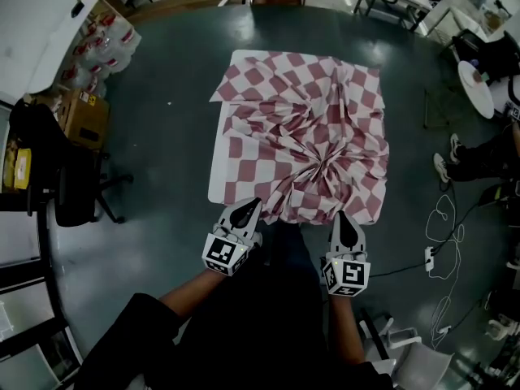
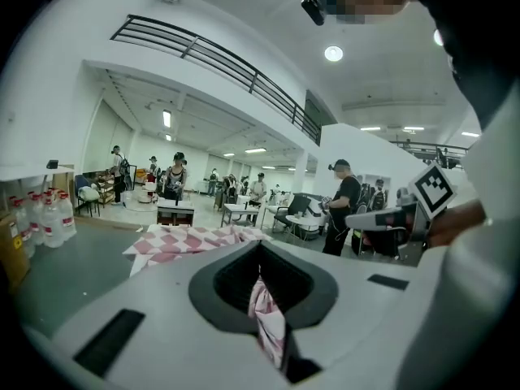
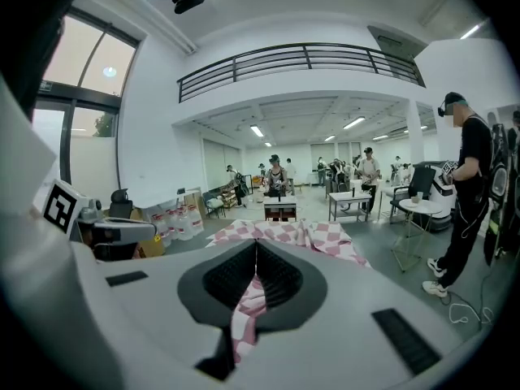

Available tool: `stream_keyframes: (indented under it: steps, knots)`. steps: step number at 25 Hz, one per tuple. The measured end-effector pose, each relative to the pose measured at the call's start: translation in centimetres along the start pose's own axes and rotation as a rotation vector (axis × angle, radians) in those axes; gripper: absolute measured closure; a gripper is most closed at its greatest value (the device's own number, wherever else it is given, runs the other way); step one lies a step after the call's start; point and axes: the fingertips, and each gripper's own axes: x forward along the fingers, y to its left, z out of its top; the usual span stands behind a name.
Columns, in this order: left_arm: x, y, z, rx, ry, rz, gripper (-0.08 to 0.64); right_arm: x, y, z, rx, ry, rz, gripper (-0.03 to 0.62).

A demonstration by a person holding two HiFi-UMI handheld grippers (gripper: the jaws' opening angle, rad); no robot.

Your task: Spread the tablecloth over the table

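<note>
A red-and-white checked tablecloth (image 1: 305,136) lies crumpled over a white table (image 1: 217,165), with folds fanning out from the near edge. My left gripper (image 1: 253,203) is shut on the cloth's near left edge, and a strip of checked cloth (image 2: 266,315) shows pinched between its jaws. My right gripper (image 1: 343,217) is shut on the near right edge, with checked cloth (image 3: 246,307) caught in its jaws too. Both grippers sit just off the table's near side, pointing across it. In the gripper views the bunched cloth (image 2: 195,238) (image 3: 284,234) lies ahead on the table.
The table's left strip is bare. An office chair (image 1: 77,185) and cardboard boxes (image 1: 81,116) stand at the left. Cables and a power strip (image 1: 431,258) lie on the floor at the right, near a seated person's feet (image 1: 447,157). Several people stand among tables far behind.
</note>
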Motion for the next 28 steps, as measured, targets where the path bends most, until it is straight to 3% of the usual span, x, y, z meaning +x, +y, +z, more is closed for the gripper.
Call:
stream_keyframes:
  steps: [6,15,18,22,25,28]
  knots:
    - [5.6,0.0,-3.2,0.056,0.131,-0.007,0.545,3.4,-5.0,-2.4,0.015,0.064,-0.009,0.577]
    - [12.0,3.7,-12.2,0.035,0.355,0.056,0.545,10.0,-13.5,-9.9,0.052,0.220,0.015,0.577]
    - [14.2,4.8,-14.4,0.064,0.405,0.044,0.544,12.2,-15.3,-12.7,0.034,0.291,0.031,0.577]
    - [17.7,5.3,-18.1,0.031,0.488,0.023,0.545,14.9,-17.5,-16.0,-0.014,0.375,0.030,0.577]
    - [19.7,4.7,-19.8,0.012,0.551,-0.007,0.545,17.2,-17.5,-18.1,-0.056,0.441,0.074,0.577]
    - [22.2,3.5,-20.1,0.049,0.558,-0.060,0.545,19.1,-16.8,-19.6,-0.077,0.485,0.127,0.577]
